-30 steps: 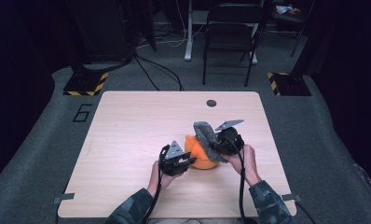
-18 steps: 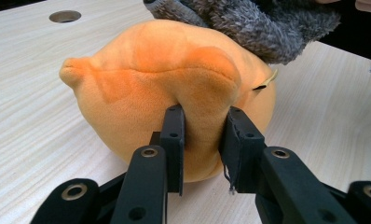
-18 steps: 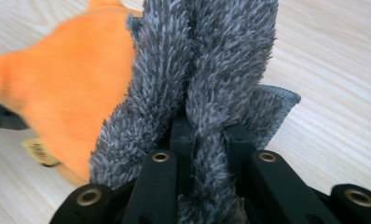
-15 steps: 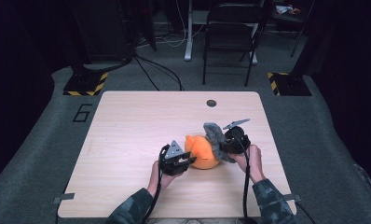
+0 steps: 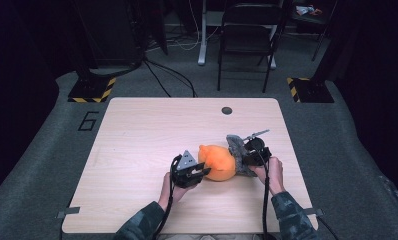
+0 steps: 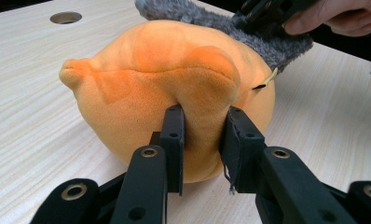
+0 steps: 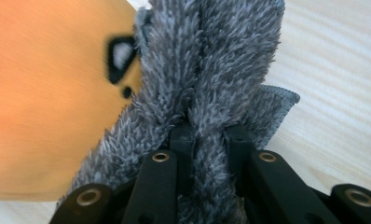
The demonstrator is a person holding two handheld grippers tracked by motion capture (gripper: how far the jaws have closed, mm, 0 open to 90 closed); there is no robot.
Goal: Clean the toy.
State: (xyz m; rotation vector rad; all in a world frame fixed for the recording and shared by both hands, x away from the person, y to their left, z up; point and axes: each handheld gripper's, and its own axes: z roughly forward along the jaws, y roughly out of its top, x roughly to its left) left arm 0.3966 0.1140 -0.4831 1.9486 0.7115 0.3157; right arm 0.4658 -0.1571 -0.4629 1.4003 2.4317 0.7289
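An orange plush toy [image 5: 218, 161] lies on the wooden table [image 5: 137, 145], right of centre near the front. My left gripper [image 5: 199, 172] is shut on a fold of the orange plush toy [image 6: 174, 84] at its near left side. A grey fuzzy cloth [image 5: 237, 152] drapes against the toy's right side. My right gripper [image 5: 247, 157] is shut on a bunched ridge of the grey cloth [image 7: 211, 70], with the orange plush toy [image 7: 44, 93] and its black-and-white embroidered eye right beside it.
A round cable hole [image 5: 227, 110] sits in the table near the far edge. Beyond the table stand a dark folding chair [image 5: 249, 40], floor cables and striped base plates [image 5: 92, 90]. The person's hands and sleeves come in from the front edge.
The right gripper has carried the grey cloth down and to the right, from over the top of the toy to its right side. The left gripper has stayed put on the toy.
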